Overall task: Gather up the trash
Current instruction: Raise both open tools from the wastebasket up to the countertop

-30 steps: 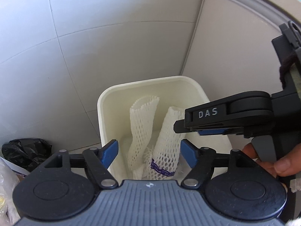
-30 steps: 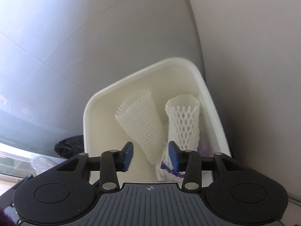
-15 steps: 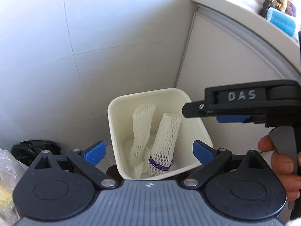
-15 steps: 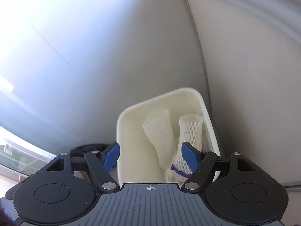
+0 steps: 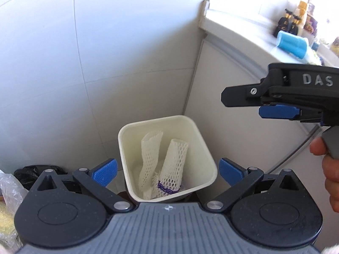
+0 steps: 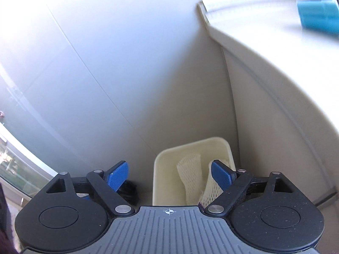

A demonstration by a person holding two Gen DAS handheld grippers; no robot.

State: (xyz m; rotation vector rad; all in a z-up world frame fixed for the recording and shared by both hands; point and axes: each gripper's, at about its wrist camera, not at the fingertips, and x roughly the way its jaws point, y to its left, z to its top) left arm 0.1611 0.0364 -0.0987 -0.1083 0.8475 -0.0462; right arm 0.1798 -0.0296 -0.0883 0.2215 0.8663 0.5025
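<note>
The 2 white foam-mesh sleeves [image 5: 164, 163] stand tilted inside the cream rectangular plastic bin [image 5: 203, 146], side by side; the one nearer the cabinet carries a purple band at its base. Left gripper [image 5: 167, 172]: blue-padded jaws opening, spread wide, nothing between them, positioned above the bin. Right gripper [image 6: 169, 174]: jaws opening, empty, also above the bin; in the left wrist view it appears side-on, held by a hand [image 5: 330, 169]. The bin sits in a corner between a white tiled wall [image 5: 106, 53] and a beige cabinet [image 5: 243, 116]. A black plastic bag [image 5: 29, 172] lies beside the bin.
</note>
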